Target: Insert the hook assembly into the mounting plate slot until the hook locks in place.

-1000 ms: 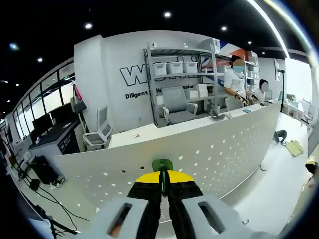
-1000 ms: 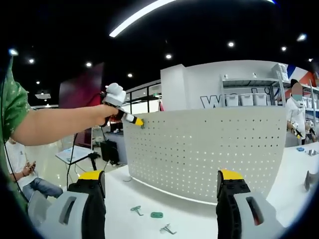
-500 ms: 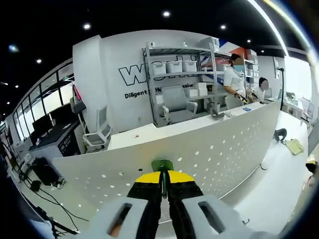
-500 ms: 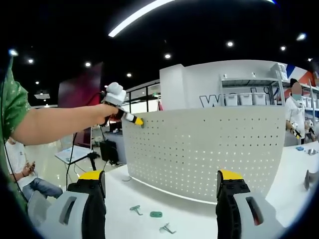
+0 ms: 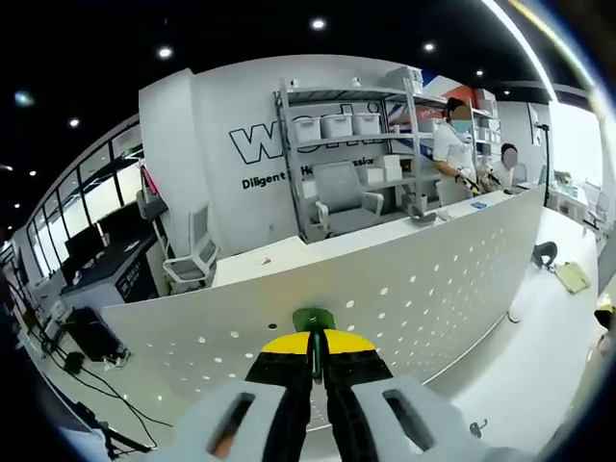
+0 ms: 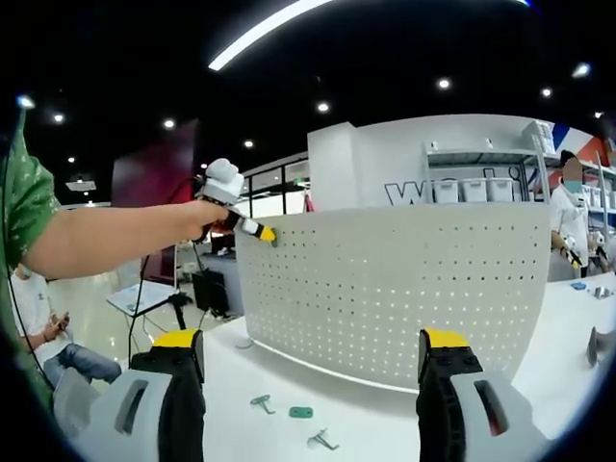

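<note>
A white perforated mounting plate (image 6: pixel 404 289) stands upright on the white table (image 6: pixel 250 385). In the left gripper view my left gripper (image 5: pixel 316 342) is shut on a green hook assembly (image 5: pixel 314 320), pressed against the plate's (image 5: pixel 404 298) top edge. From the right gripper view, that left gripper (image 6: pixel 265 234) sits at the plate's upper left corner, held by a person's arm (image 6: pixel 115 236). My right gripper (image 6: pixel 313 371) is open with nothing between its jaws, low in front of the plate. Three loose hook parts lie on the table: a grey hook (image 6: pixel 260 402), a green piece (image 6: pixel 301 412), and another grey hook (image 6: pixel 321 441).
A seated person (image 6: pixel 53 337) is at the far left. Behind the plate stand shelves (image 5: pixel 356 144) with bins, office chairs (image 5: pixel 192 255) and two people (image 5: pixel 457 144). Small objects (image 5: pixel 573 276) lie on the table to the right.
</note>
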`<state>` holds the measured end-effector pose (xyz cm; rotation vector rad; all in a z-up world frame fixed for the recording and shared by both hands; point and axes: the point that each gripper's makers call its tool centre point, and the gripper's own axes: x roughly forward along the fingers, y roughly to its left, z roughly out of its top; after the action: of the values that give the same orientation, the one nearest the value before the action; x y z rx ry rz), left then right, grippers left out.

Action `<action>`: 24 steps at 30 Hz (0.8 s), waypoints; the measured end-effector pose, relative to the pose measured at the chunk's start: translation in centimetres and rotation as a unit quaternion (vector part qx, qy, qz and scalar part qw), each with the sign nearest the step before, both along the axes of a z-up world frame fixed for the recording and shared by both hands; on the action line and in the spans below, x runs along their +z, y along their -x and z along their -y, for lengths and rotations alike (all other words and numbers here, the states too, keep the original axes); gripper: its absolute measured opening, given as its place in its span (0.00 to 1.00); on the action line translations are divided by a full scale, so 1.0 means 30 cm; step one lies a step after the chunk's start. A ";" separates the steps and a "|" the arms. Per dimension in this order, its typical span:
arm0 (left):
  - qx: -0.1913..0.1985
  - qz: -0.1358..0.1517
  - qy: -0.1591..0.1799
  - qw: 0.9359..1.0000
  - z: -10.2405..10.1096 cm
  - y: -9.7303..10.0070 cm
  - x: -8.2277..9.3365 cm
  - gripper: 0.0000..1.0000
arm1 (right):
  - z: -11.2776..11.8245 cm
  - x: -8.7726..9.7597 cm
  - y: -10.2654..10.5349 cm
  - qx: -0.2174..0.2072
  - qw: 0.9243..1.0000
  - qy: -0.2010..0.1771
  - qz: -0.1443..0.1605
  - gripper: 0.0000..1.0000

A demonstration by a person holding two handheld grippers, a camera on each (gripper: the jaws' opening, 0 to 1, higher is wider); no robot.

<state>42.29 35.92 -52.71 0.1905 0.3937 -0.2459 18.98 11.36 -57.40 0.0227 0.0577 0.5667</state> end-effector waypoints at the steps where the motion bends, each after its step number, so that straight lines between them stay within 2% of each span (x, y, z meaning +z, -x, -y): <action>1: 0.000 0.000 0.000 1.000 0.000 0.000 -0.001 0.03 | 0.000 -0.001 0.000 0.000 1.000 0.000 0.000 0.94; 24: 0.009 0.001 0.004 1.000 -0.002 -0.007 -0.006 0.03 | 0.000 -0.012 -0.002 0.001 1.000 0.000 -0.006 0.93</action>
<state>42.50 35.98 -52.89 0.1791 0.3914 -0.2298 19.05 11.35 -57.76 0.0266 0.0685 0.5681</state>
